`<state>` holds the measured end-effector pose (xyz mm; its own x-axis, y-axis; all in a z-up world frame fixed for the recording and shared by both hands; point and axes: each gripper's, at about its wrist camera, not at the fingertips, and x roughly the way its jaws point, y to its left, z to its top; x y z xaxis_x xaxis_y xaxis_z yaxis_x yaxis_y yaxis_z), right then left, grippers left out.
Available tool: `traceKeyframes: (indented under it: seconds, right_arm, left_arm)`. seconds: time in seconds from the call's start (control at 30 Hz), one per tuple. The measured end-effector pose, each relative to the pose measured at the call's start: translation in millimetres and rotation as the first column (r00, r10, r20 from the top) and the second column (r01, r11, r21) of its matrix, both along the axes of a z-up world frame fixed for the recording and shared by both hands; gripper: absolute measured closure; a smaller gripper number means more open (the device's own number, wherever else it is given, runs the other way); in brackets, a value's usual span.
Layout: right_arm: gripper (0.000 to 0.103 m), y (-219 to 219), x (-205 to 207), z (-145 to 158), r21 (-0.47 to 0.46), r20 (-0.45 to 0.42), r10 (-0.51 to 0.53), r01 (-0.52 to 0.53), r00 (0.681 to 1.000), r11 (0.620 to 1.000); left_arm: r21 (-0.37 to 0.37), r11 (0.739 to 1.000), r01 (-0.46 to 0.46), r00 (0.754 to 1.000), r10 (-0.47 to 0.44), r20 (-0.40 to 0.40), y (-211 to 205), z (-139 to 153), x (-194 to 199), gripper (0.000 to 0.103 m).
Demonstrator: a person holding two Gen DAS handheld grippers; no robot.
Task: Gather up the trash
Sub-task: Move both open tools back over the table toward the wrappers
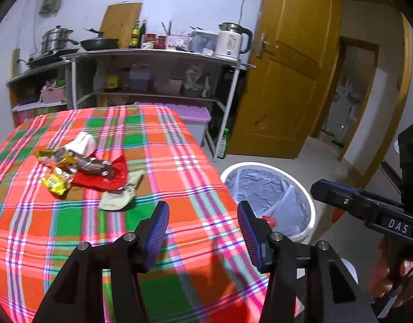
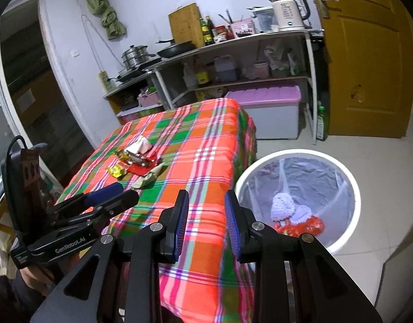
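A pile of wrappers lies on the plaid tablecloth [image 1: 179, 145]: a white crumpled paper [image 1: 84, 142], a brown wrapper [image 1: 94, 166], a red wrapper [image 1: 109, 179], a yellow wrapper [image 1: 55, 184] and a pale green packet [image 1: 120, 197]. The pile also shows in the right wrist view [image 2: 137, 161]. My left gripper [image 1: 203, 231] is open and empty above the near table, short of the pile. My right gripper [image 2: 206, 223] is open and empty over the table's right edge. The white bin [image 2: 349, 188] beside the table holds a red wrapper [image 2: 306, 224] and white paper [image 2: 283, 206].
The bin [image 1: 311, 204] stands on the floor right of the table. A shelf [image 1: 158, 53] with pots, bottles and a kettle [image 1: 232, 40] lines the back wall. A purple-lidded box [image 2: 268, 107] sits under it. A yellow door [image 1: 287, 67] stands open at the right.
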<state>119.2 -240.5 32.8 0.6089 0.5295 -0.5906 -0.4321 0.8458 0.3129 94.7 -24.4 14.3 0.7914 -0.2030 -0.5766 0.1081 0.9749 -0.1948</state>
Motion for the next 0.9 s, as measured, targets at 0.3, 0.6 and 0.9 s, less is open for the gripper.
traceKeyframes:
  seconds: [0.3, 0.6, 0.9]
  right_arm:
    - [0.074, 28.4, 4.9, -4.1, -0.006, -0.020, 0.057, -0.057, 0.998, 0.998]
    - [0.074, 65.0, 15.8, -11.1, -0.015, -0.050, 0.120, -0.121, 0.992, 0.993]
    - [0.062, 96.7, 33.9, -21.3, 0.001, -0.093, 0.151, -0.152, 0.984, 0.988]
  left_arm:
    - [-0.008, 0.996, -0.084, 0.996, 0.084, -0.006, 35.2, -5.1, -6.1, 0.051]
    - [-0.011, 0.986, -0.167, 0.986, 0.167, -0.005, 73.8, -8.8, -8.5, 0.051]
    - [-0.011, 0.965, -0.264, 0.965, 0.264, -0.005, 119.3, -12.1, -5.9, 0.051]
